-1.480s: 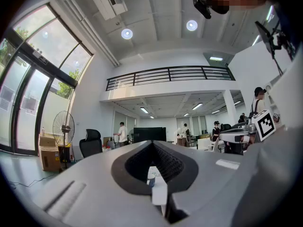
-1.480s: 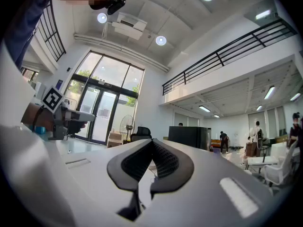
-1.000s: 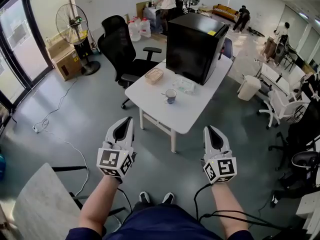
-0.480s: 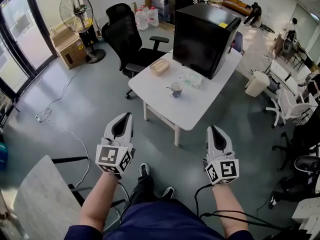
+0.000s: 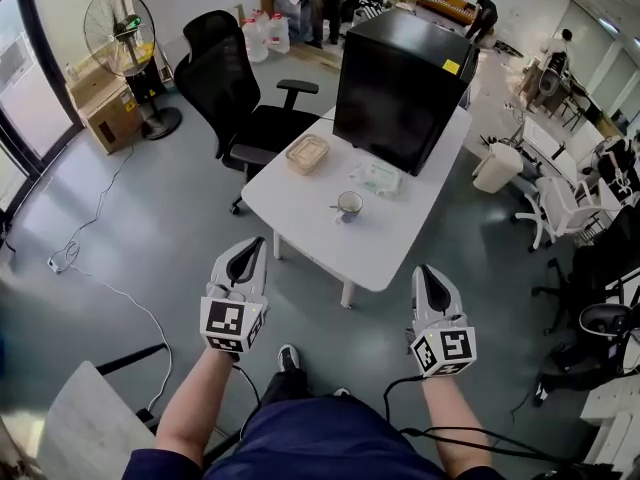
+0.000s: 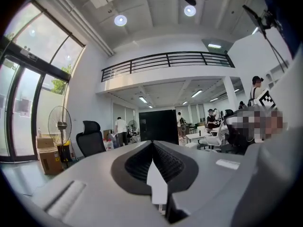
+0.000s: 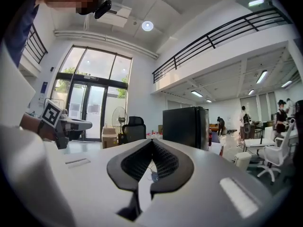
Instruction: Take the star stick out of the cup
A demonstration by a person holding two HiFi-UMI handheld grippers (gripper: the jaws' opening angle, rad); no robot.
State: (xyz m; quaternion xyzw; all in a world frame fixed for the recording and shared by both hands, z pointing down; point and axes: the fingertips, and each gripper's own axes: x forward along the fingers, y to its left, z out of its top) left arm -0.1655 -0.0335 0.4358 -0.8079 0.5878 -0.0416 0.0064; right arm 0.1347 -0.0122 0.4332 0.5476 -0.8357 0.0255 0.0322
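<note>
A small cup [image 5: 348, 206] stands on the white table [image 5: 390, 238], and a thin stick [image 5: 336, 207] pokes out of it to the left; its star is too small to make out. Both grippers hang over the grey floor, short of the table's near edge and well apart from the cup. My left gripper [image 5: 254, 245] is shut and empty, and so is my right gripper [image 5: 424, 272]. In the right gripper view the cup [image 7: 152, 175] shows small through the slit below the shut jaws [image 7: 151, 142]. The left gripper view shows shut jaws [image 6: 152, 143] with nothing between them.
A big black box [image 5: 400, 88] fills the table's far side, with a plastic container [image 5: 306, 153] and a clear bag [image 5: 375, 176] in front of it. A black office chair [image 5: 235, 98] stands left of the table. A fan [image 5: 120, 33], cardboard boxes, a floor cable [image 5: 95, 268] and people are farther off.
The table and cup have come a little closer and shifted in the head view as the person steps forward. Both grippers stay shut and empty in front of the body.
</note>
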